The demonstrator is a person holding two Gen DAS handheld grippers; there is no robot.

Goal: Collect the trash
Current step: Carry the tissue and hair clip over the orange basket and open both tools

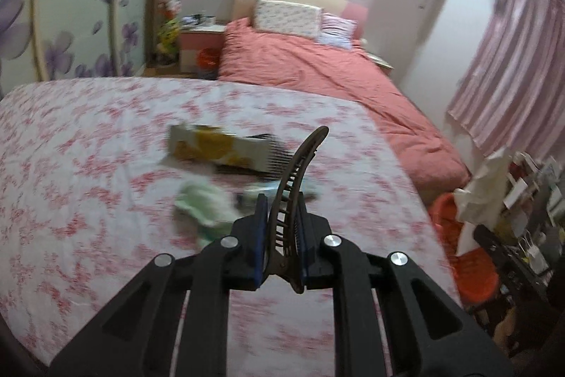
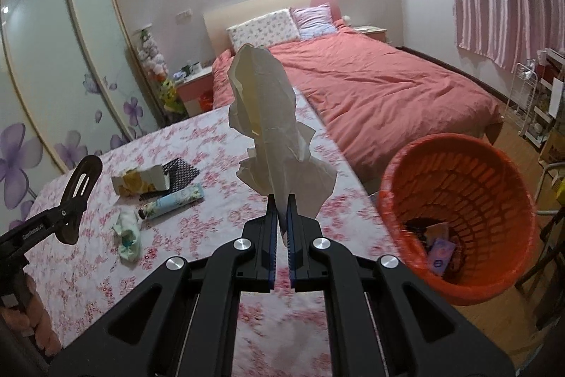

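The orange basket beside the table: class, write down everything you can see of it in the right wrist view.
The orange basket is a round plastic bin with latticed, perforated walls and a thicker rim. It looks lined with an orange bag folded over the rim. It stands upright on the wooden floor, beside the floral-clothed table, with the pink bed behind it. Inside lie a few scraps, among them a purple wrapper. Neither gripper touches it.

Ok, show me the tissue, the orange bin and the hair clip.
tissue (image 2: 268,115), right wrist view, middle of the crumpled sheet.
orange bin (image 2: 494,288), right wrist view, near outer wall.
hair clip (image 1: 300,165), left wrist view, upper curved arm.
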